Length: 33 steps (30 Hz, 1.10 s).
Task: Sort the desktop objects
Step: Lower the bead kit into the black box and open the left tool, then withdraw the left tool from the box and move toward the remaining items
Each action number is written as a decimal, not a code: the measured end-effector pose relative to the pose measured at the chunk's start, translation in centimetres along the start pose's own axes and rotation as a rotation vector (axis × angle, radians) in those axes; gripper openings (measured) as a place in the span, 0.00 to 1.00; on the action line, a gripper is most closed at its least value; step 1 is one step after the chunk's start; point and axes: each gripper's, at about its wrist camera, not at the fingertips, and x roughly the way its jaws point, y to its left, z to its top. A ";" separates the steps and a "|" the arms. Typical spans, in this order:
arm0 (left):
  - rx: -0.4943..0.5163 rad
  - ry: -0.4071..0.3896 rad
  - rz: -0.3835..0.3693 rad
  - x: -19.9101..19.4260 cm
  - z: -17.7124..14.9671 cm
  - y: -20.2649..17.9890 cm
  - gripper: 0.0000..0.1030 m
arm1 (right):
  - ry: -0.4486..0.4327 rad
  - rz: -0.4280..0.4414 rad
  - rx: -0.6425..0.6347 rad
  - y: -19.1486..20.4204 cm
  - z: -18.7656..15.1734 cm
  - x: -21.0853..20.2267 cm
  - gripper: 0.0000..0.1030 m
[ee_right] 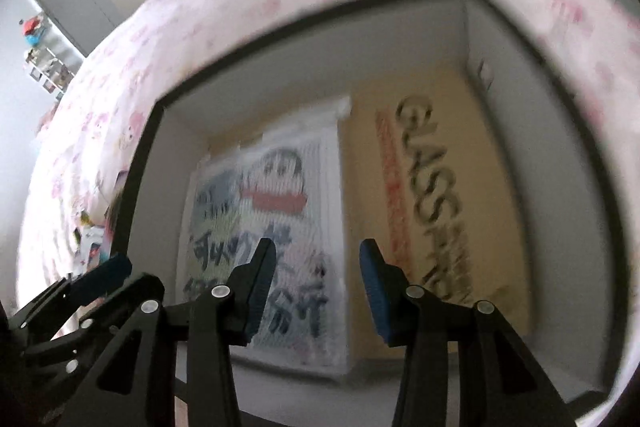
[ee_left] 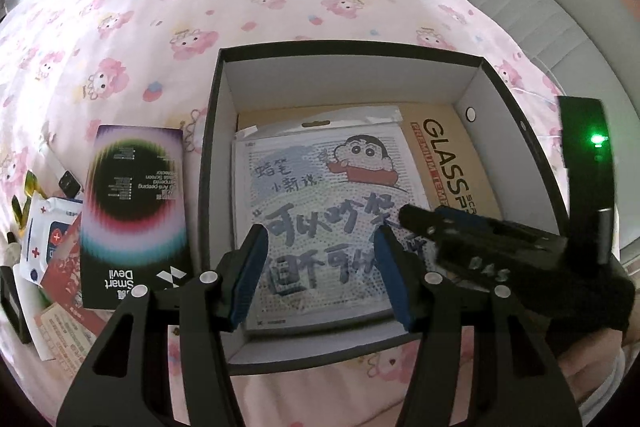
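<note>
Left of our empty, spread left gripper [ee_left: 318, 275], outside the box [ee_left: 208, 163], lies the black pack [ee_left: 134, 215], long axis pointing away; our right gripper [ee_right: 316, 287], also spread, is farther.

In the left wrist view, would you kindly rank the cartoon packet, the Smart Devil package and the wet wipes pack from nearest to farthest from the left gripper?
Measured from the left gripper:
1. Cartoon packet, in the box, directly beneath the open fingers.
2. Smart Devil package, on the bedspread, left of the box.
3. Wet wipes pack, far left edge.
</note>
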 end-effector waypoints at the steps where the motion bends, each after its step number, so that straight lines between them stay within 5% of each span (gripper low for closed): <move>1: 0.002 -0.002 -0.001 0.0 -0.1 0.0 0.55 | 0.009 0.000 -0.008 0.1 0.0 0.3 0.38; 9: -0.026 -0.013 -0.025 -0.6 -0.9 0.6 0.55 | 0.001 0.074 -0.015 -0.3 -0.2 -0.4 0.42; 13: -0.016 -0.056 -0.029 -2.5 -1.4 0.8 0.55 | -0.114 0.075 -0.010 0.1 -0.7 -3.5 0.42; 25: 0.003 -0.255 0.022 -14.2 -5.7 0.8 0.60 | -0.364 0.152 -0.162 8.6 -6.2 -14.1 0.42; 33: -0.021 -0.353 0.054 -21.4 -10.9 2.5 0.66 | -0.409 0.157 -0.262 13.1 -10.9 -17.4 0.42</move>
